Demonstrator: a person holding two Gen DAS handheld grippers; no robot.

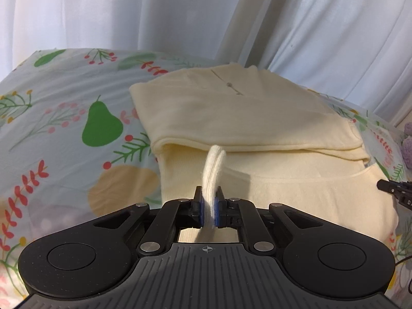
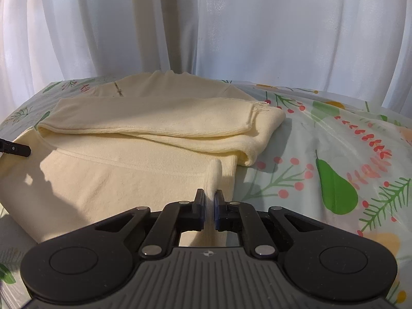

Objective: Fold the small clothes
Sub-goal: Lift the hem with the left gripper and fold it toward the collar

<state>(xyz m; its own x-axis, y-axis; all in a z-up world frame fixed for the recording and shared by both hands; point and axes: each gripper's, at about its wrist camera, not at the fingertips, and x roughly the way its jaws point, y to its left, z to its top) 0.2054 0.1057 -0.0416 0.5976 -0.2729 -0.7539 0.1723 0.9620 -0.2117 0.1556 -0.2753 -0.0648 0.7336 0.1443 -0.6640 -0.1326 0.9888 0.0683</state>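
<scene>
Lying on a bed cover (image 1: 64, 97) printed with pears, berries and leafy sprigs, the pale yellow sweater (image 1: 244, 113) is partly folded, its sleeves laid across the body in a thick band and its lower part spread toward both cameras. In the left wrist view the left gripper (image 1: 209, 206) is clenched on the near edge of the sweater: a bunched ridge of the knit stands up between the two blue-padded fingers (image 1: 199, 207) and rises past their tips, curving back toward the folded band. The rest of the sweater stretches forward and to the right of these jaws, with a small dark mark near the collar at the far end. The black tip of the right gripper (image 1: 394, 193) shows at the right edge of this view, over the sweater's right side. In the right wrist view the right gripper (image 2: 211, 207) is likewise clamped on the sweater (image 2: 116, 177), pinching a narrow upright fold of the hem close to the garment's right edge, with bed cover (image 2: 334, 154) just beside it. The left gripper's dark tip (image 2: 15, 149) pokes in at the left edge. White curtains (image 2: 206, 25) hang behind the bed
</scene>
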